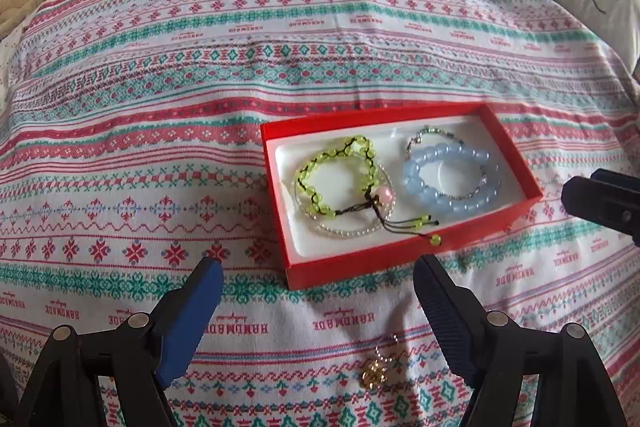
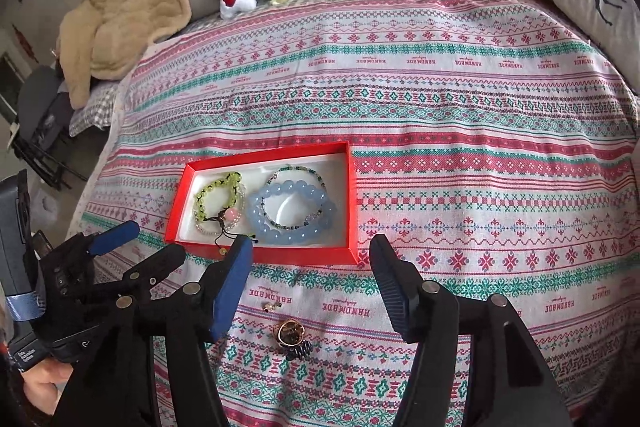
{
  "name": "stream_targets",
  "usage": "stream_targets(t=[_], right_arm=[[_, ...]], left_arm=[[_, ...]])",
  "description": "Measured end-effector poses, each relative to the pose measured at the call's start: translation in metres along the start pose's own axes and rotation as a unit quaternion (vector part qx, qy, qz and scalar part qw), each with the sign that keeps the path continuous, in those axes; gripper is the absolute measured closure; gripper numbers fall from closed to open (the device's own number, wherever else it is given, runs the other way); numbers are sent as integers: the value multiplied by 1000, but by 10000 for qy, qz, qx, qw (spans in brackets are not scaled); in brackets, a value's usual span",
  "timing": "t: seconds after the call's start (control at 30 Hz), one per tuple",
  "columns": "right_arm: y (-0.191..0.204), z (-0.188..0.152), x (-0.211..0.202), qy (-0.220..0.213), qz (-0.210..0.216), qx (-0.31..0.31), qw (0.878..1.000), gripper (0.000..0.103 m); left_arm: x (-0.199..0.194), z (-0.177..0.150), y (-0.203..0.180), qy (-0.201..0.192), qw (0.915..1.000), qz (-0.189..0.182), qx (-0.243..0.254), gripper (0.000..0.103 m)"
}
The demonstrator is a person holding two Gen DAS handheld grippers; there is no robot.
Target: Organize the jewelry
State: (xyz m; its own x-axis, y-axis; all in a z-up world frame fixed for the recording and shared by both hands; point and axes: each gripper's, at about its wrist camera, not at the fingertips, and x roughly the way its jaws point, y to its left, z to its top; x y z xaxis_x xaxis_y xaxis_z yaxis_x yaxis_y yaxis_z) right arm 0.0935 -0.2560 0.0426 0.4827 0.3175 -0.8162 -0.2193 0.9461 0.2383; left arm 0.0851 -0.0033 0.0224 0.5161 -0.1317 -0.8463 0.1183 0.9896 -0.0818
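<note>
The job looks mostly done. The red box (image 1: 400,267) lies open on the bed (image 1: 280,67), and bracelets already sit on its white liner: a green one (image 1: 336,179) at the 9 o'clock end, with a clear beaded one (image 1: 352,231) under it, and a blue one (image 1: 448,179) at the 3 o'clock end, with a thin dark-beaded one (image 2: 316,175) lying across it. That makes four bracelets in the box, as far as I can count.

Left outside, on the cover at 6 o'clock from the box, are small pieces: a gold flower piece (image 2: 289,331), a dark blue bit (image 2: 300,351) touching it, and a tiny gold bit (image 2: 272,305) just beside. So three loose pieces, though they may join up; I cannot tell.

The left claw (image 1: 318,279) and the right claw (image 2: 312,263) both gape wide and hold nothing, each hovering near the loose pieces.

Four plush toys line the far edge.
</note>
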Motion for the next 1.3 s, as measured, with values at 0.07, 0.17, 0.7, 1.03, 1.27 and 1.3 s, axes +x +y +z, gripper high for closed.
stream_targets(t=[0.07, 0.17, 0.7, 1.03, 1.27, 1.3], right_arm=[[-1, -4, -1, 12, -38, -26, 10000, 37], [-1, -10, -4, 13, -165, -89, 9998, 35], [7, -70, -8, -372, -858, -1105, 9895, 13], [0, -115, 24, 327, -278, -1150, 9924, 13], [2, -124, 43, 460, -292, -1214, 9911, 13], [4, -124, 45, 442, -345, -1246, 9906, 13]], left_arm=[[1, -5, 1, 66, 10000, -1, 6, 18], [1, -13, 3, 153, 9999, -25, -11, 17], [2, -63, -3, 18, 9986, 158, 510, 14], [10, -93, -18, 13, 9946, -455, 927, 14], [16, -92, -22, 84, 9926, -759, 946, 42], [17, -91, -22, 81, 9926, -770, 935, 45]])
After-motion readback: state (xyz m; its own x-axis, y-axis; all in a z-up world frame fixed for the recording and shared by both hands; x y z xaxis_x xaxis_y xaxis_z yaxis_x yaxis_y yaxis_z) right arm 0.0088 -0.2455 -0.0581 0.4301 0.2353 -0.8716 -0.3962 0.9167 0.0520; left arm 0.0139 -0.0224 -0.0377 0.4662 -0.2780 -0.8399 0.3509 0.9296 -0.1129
